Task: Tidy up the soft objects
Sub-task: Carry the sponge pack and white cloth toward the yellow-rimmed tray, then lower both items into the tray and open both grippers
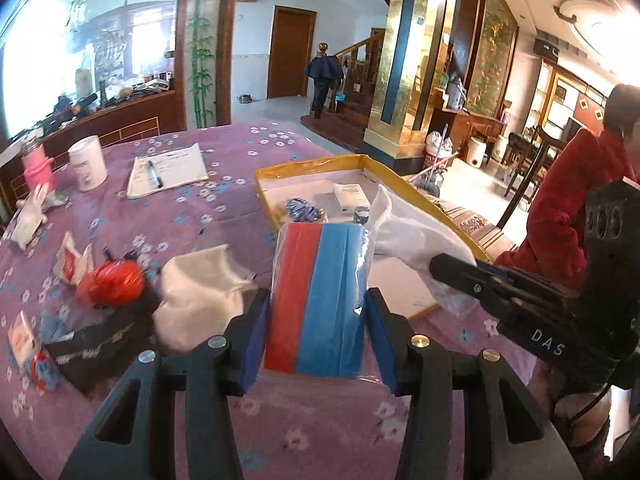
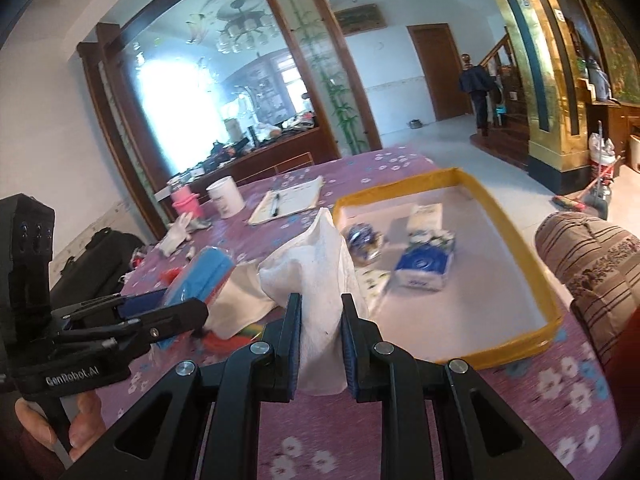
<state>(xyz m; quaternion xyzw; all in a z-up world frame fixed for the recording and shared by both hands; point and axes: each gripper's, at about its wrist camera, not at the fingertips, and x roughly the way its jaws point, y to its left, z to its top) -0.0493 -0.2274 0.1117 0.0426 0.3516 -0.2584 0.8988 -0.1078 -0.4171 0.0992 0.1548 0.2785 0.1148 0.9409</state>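
A: Going left to right, quick. Far left of the table [image 1: 224,208] we're seeing a pink bottle [image 1: 37,168], a white cup [image 1: 87,162], a clipboard [image 1: 168,170] with a pen [image 1: 154,174]. Nearer, a red ball [image 1: 110,282] and a white cloth [image 1: 200,292] lying on the purple cover.

B: Left gripper [image 1: 316,312]?

A: We're seeing its jaws clamping a wrapped sponge pack [image 1: 320,296], red and blue stripes, lifted over the table edge, just short of the tray [image 1: 312,164].

B: And the right gripper [image 2: 320,344]?

A: Jaws nearly together, pinching a white towel [image 2: 316,280]; the cloth is sticking up out of the pads. It's sitting beside the tray's near left corner, above the table.

B: In the tray?

A: We're seeing a blue-and-white ball thing [image 2: 362,240], a white packet [image 2: 426,216], a blue tissue pack [image 2: 424,266]. Blurry, can't read the labels.

B: Far right?

A: A person in red [image 1: 560,216] and a striped cushion [image 2: 592,256] past the tray.
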